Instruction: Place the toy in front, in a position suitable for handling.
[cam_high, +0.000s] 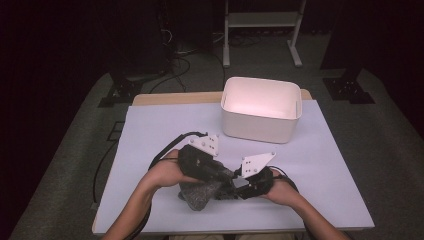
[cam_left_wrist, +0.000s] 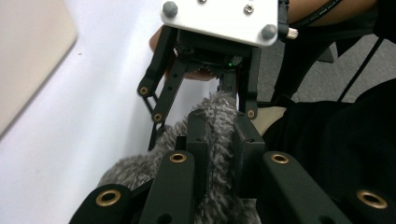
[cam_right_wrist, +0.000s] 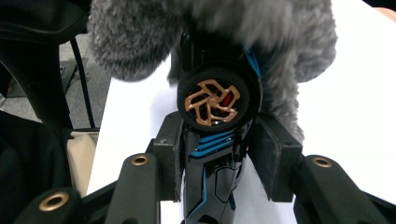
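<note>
Grippers: two; one furry pouch (cam_high: 200, 194), one toy car (cam_right_wrist: 215, 140).

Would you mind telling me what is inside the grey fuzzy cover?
A black toy car with blue stripes and a bronze wheel, gripped by the right claw, pokes from the cover. Its far end is hidden by fur, which the left claw pinches.

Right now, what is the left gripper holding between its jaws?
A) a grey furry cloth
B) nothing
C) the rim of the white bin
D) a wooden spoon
A: in the left gripper view, the left gripper has its jaws closed on the grey furry cloth, not the white bin.
</note>
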